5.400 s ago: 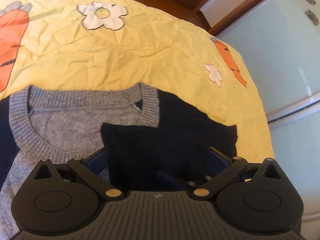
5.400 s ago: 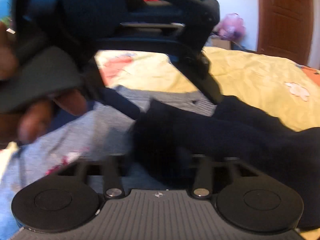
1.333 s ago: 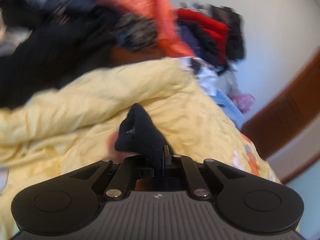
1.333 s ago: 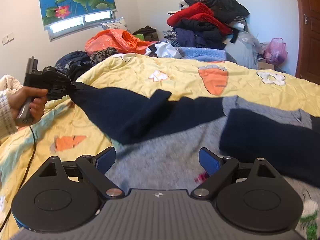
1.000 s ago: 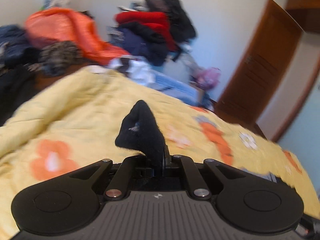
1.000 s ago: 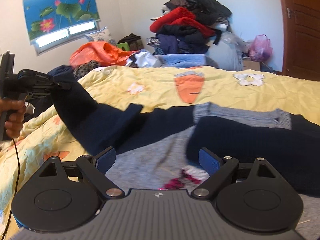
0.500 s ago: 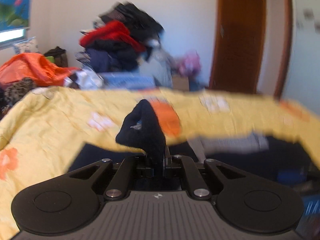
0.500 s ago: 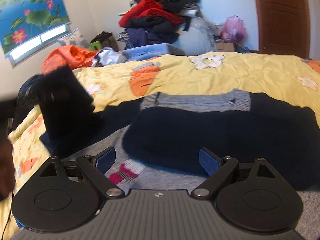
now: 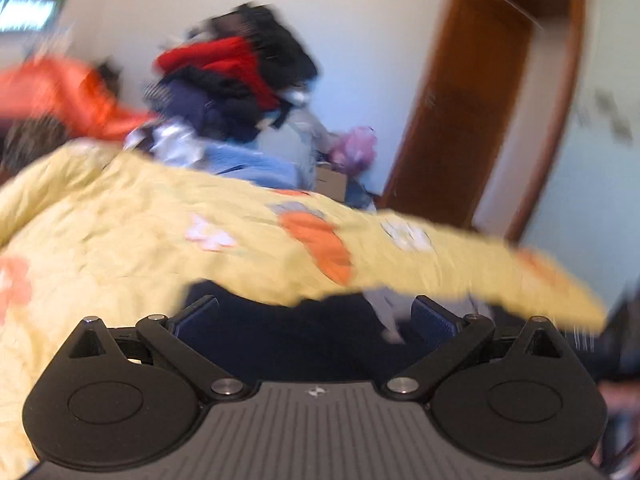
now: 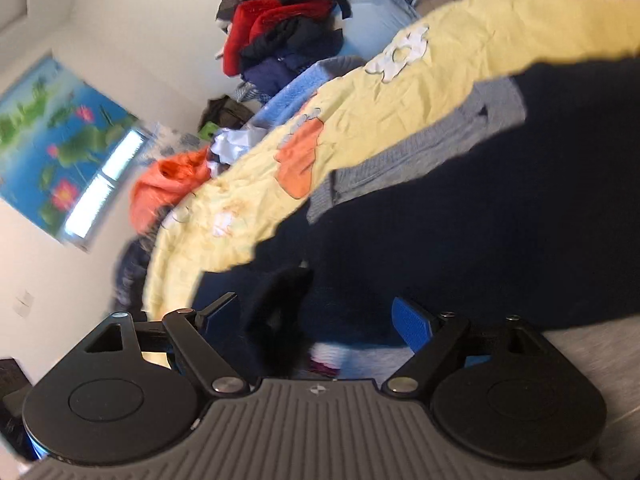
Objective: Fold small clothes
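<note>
A small grey sweater with navy sleeves [image 10: 480, 216] lies on the yellow bedspread [image 10: 400, 104]. Both navy sleeves are folded across its front, and the grey ribbed collar [image 10: 420, 152] shows above them. My left gripper [image 9: 316, 316] is open and empty, low over the navy sleeve [image 9: 296, 340]. My right gripper [image 10: 316, 316] is open, tilted, over the navy fabric, with a raised dark fold [image 10: 280, 308] between its fingers. The left wrist view is blurred.
A pile of red, black and blue clothes [image 9: 240, 76] is heaped beyond the bed's far edge. An orange garment [image 10: 168, 184] lies near the window [image 10: 104, 184]. A brown door [image 9: 472, 120] stands at the right.
My left gripper carried the navy sleeve across the sweater, then opened and let it go. My right gripper rolled sideways and dropped closer to the folded sleeves.
</note>
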Motion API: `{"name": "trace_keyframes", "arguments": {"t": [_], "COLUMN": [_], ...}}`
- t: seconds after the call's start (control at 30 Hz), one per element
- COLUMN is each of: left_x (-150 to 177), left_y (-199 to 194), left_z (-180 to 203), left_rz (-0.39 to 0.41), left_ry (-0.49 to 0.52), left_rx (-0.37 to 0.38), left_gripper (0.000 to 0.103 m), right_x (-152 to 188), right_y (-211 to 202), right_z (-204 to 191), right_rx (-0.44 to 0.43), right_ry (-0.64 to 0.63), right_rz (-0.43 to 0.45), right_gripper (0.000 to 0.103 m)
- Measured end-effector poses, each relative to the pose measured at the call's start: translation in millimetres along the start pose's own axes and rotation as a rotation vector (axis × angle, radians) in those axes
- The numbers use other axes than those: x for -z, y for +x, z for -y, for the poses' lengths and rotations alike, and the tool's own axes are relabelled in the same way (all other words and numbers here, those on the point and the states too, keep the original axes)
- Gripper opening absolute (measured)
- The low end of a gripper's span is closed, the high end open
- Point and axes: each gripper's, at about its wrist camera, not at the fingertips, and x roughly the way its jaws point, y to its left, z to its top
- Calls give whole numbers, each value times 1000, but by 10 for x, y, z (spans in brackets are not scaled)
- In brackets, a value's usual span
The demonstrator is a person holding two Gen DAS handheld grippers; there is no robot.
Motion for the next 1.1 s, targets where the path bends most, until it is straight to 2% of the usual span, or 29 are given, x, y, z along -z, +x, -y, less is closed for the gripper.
{"name": "trace_keyframes", "arguments": {"t": [0.07,0.13,0.17,0.23,0.3,0.37,0.47,0.53,0.57,0.73,0.87,0.97,1.07,1.1], "left_x": [-175,-269,-284,-274,-246,-195,-131,-119,-120,-43,4,115,132,130], "left_y": [49,145,180,235,351,431,612,682,705,743,678,734,756,757], "left_z": [-443,-772,-906,-1144,-1273,-1326,-1399,-1399,-1405,-1493,-1497,-1511,-1416,-1390], "left_rz": [-42,-102,-123,-136,-185,-196,-281,-291,-287,-337,-349,-402,-407,-410], "left_ry": [-137,-209,-233,-318,-367,-381,-442,-475,-490,-602,-591,-639,-583,-581], "left_rx": [20,28,60,112,126,118,194,216,229,292,294,327,319,315], "left_gripper": [103,103,103,103,103,103,103,103,103,103,103,103,101,94], "right_x": [21,51,77,133,163,178,203,243,262,306,244,128,41,8], "right_y": [40,76,100,202,331,457,586,655,683,668,593,564,541,523], "right_z": [5,-45,-88,-168,-241,-261,-374,-450,-446,-295,-420,-624,-742,-770], "right_rx": [-21,-63,-65,-54,15,-8,9,69,86,47,23,26,39,40], "right_ry": [56,88,77,63,25,55,15,-48,-41,49,22,-40,-77,-85], "right_rz": [-5,-31,-44,-70,-82,-101,-83,-100,-104,-68,-42,-23,-16,-9], "right_gripper": [82,72,68,68,68,68,66,35,15,14,13,13,13,13]}}
